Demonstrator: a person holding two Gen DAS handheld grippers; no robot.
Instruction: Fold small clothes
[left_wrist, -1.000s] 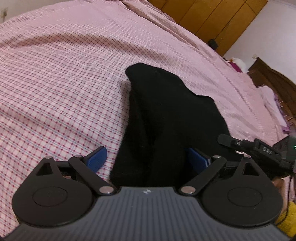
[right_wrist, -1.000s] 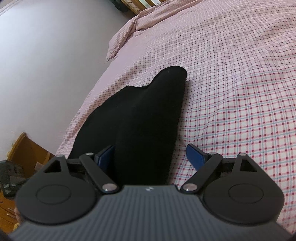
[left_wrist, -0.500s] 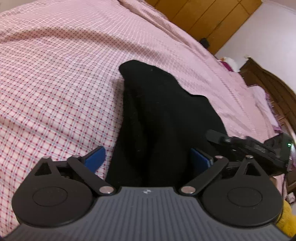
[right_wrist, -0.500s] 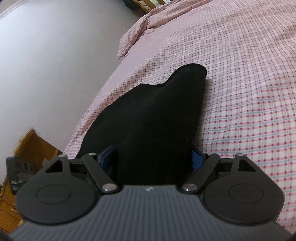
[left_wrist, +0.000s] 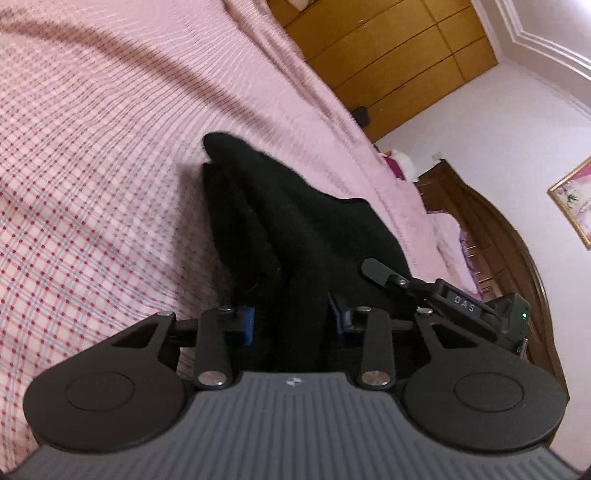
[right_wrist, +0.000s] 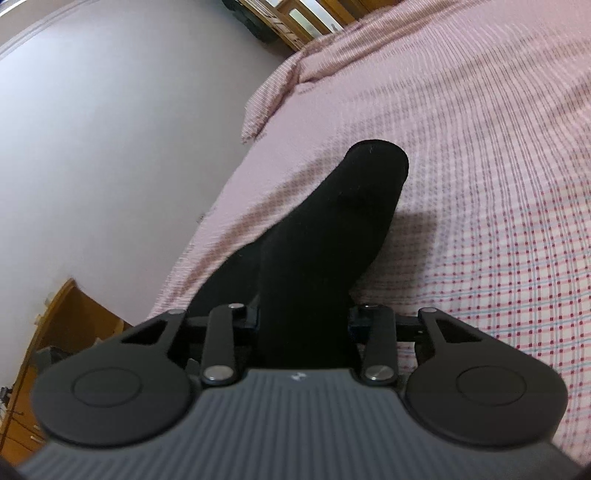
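Fabric of a black garment (left_wrist: 295, 236) lay on the pink checked bed (left_wrist: 92, 206), near its edge; its near end ran back between the fingers of both tools. Seen from the left wrist, the left gripper (left_wrist: 291, 321) had just been closing, and its blue pads pressed the bunched cloth from either side; the right gripper (right_wrist: 303, 319) had likewise been closing and clamped its own portion of the same hem. From the left wrist, the other tool (left_wrist: 443, 295) showed just beside, at the right.

Judged from this, the step was the lift of the near edge for a fold; done well, both hands would rise together and level, keeping the hem taut between them so no slack bunched, then carry it forward over the far end.

Long axis of the garment ran away from the cameras; its rounded, narrow tip (right_wrist: 376, 155) pointed toward the far side of the bed, and the wider part sat nearest the fingers.
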